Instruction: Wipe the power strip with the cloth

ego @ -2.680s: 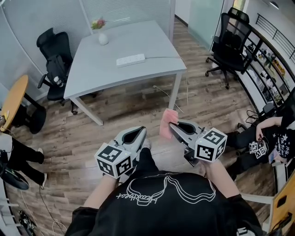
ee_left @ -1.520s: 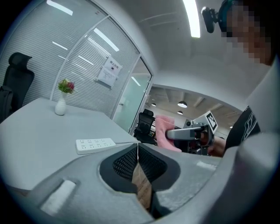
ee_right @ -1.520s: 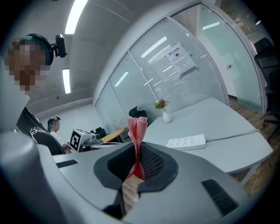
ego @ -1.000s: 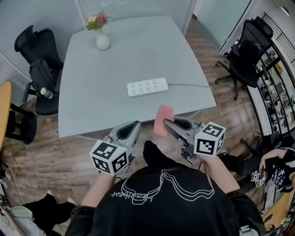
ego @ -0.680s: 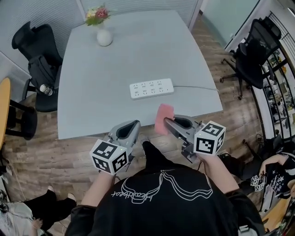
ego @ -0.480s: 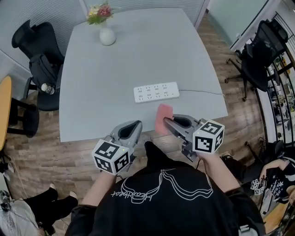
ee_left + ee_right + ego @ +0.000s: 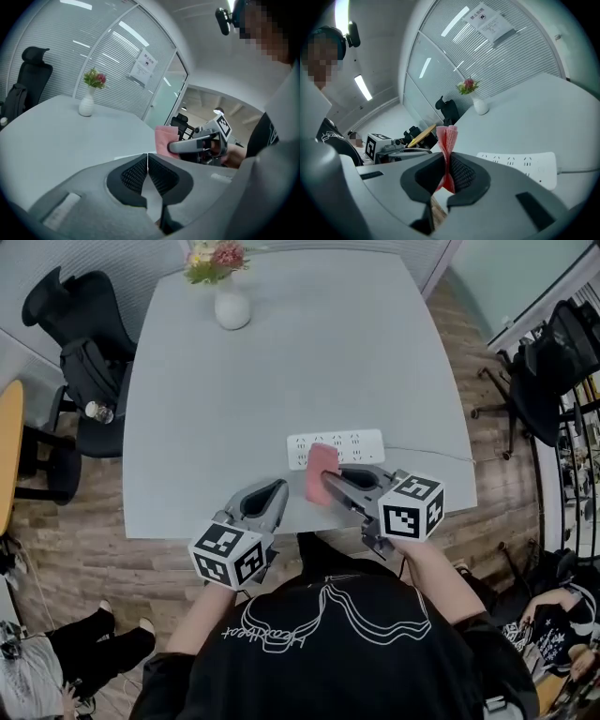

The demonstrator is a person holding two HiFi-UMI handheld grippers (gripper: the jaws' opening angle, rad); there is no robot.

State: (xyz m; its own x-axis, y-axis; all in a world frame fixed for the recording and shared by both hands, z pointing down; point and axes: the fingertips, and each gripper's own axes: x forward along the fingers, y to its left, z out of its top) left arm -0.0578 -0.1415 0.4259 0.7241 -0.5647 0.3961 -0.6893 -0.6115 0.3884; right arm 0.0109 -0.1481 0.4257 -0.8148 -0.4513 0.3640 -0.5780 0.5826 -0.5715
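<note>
Clamped on the pink cloth [image 7: 321,472], the right hand-held gripper [image 7: 328,486] has closed in on the power strip [image 7: 352,443] at its 12 o'clock on the tabletop [image 7: 234,409], so wiping looks imminent; the left hand-held gripper [image 7: 270,495] keeps its jaws together, empty.

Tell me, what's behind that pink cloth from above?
The white power strip on the table. The cloth, clamped in the right gripper, hides part of its left end.

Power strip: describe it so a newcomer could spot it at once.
Find the big grey table. Near the person's edge, towards the right, lies the power strip, partly behind the pink cloth. It is the only flat white bar with sockets; the vase stands at the far end.
</note>
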